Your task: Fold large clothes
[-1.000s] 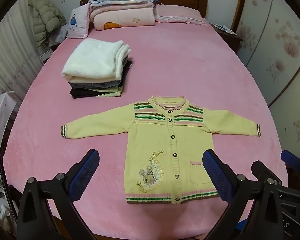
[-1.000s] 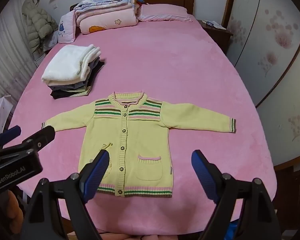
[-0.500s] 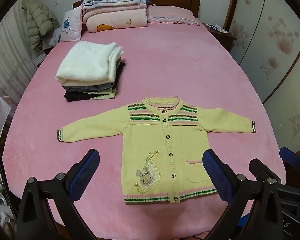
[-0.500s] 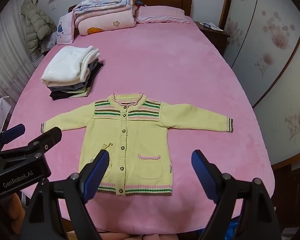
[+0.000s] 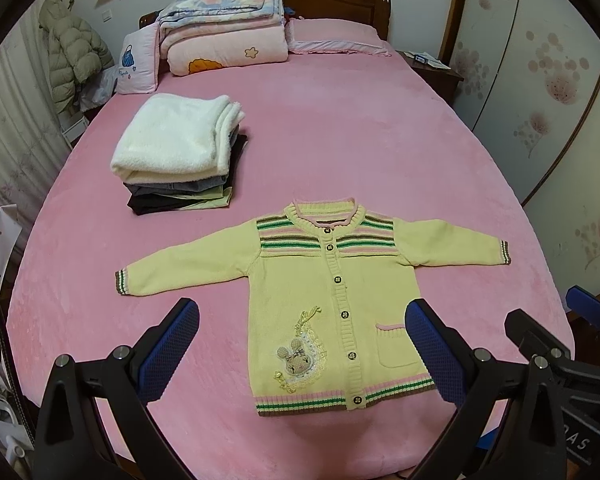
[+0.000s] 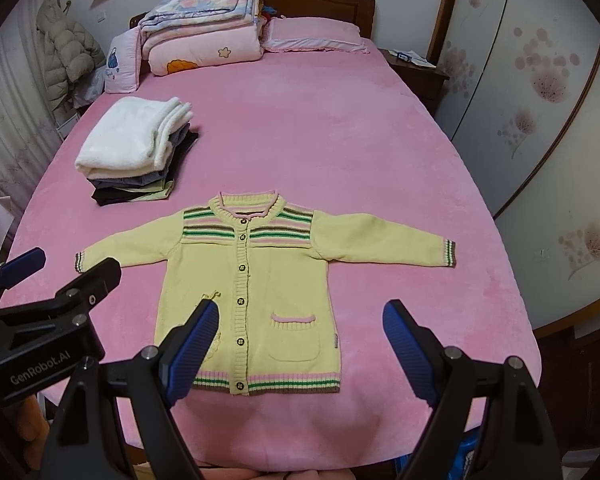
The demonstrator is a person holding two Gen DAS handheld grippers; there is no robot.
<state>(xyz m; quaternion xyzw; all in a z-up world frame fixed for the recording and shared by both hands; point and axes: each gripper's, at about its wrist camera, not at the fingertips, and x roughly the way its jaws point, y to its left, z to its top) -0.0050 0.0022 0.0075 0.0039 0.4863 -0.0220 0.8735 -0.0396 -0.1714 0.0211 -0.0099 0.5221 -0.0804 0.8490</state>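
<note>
Cardigan (image 5: 332, 300) folding has not begun: the garment is laid flat, buttoned, front up, with both sleeves spread, near the foot edge of the bed (image 5: 340, 140). The left gripper (image 5: 300, 344) is held with its jaws wide apart above the hem, nothing gripped. The right gripper (image 6: 300, 344) is likewise spread wide and empty, above the pocket side. A single-layer pinch is to be avoided: if only the front panel is caught, the back is likely to drag and bunch. The left sleeve cuff (image 5: 120, 282) and the right sleeve cuff (image 5: 505, 252) may trail unevenly if lifted at different moments. The stack of folded clothes (image 5: 180, 160), towards the left edge, could be toppled by a wide sweep.
</note>
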